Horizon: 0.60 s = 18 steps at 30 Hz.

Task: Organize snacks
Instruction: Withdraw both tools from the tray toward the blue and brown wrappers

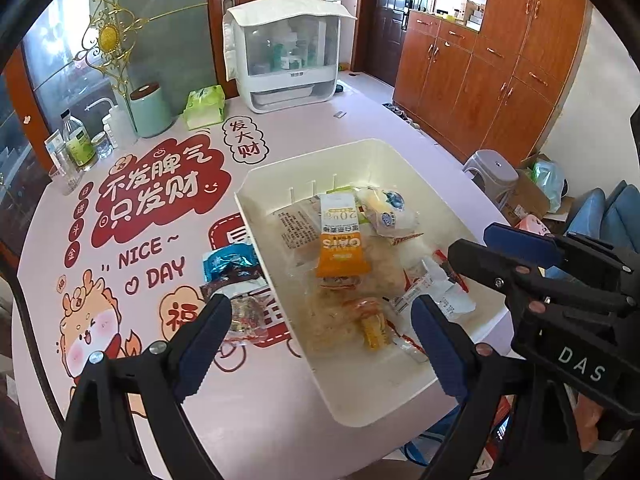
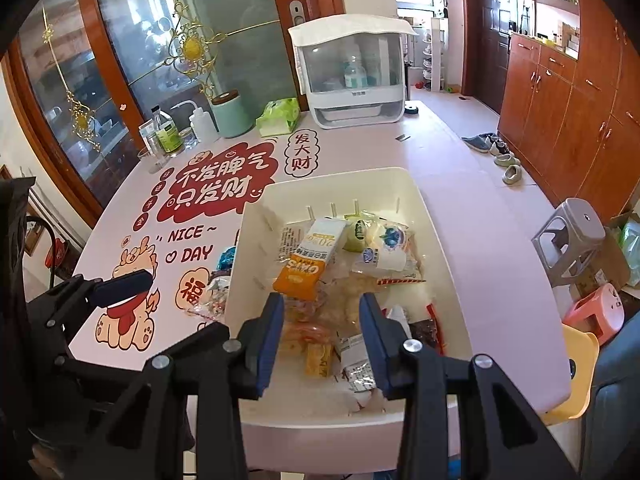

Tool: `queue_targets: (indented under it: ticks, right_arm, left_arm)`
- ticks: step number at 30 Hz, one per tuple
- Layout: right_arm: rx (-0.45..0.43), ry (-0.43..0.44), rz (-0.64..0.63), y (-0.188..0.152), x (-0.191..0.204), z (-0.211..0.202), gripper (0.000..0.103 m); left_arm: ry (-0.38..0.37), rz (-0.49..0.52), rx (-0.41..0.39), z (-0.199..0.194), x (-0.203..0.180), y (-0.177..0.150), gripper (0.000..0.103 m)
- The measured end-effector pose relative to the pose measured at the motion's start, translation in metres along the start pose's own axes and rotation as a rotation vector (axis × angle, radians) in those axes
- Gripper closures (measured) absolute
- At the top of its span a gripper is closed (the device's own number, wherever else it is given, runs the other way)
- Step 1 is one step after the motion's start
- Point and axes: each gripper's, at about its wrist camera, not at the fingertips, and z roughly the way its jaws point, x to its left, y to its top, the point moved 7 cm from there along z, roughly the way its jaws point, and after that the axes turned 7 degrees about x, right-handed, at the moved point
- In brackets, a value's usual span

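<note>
The cream rectangular plastic bin stands on the pink printed counter and holds most wrapped snacks, an orange-and-white oat bar packet on top. Three snacks lie outside, against its left wall: a blue foil packet, a dark brown packet and a clear wrapped candy packet. The left tongs are released wide, empty. The right tongs stand part open over the bin, grasping nothing. Recommended: lower the left tongs over one outside packet, clench at its middle, lift clear of the wall, release inside.
</note>
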Motion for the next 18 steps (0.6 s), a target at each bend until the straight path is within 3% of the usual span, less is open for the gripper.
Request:
queue_targets:
  ticks: [10,18]
  right_arm:
    - [-0.029,-0.007,0.016,0.015,0.037,-0.001,0.063]
    - [-0.05,-0.016,0.071,0.03,0.086,0.005,0.063]
  left_arm:
    - [0.041,0.045,-0.034,-0.023,0.05,0.008,0.012]
    - [0.096,0.078,-0.076,-0.047,0.15,0.031,0.012]
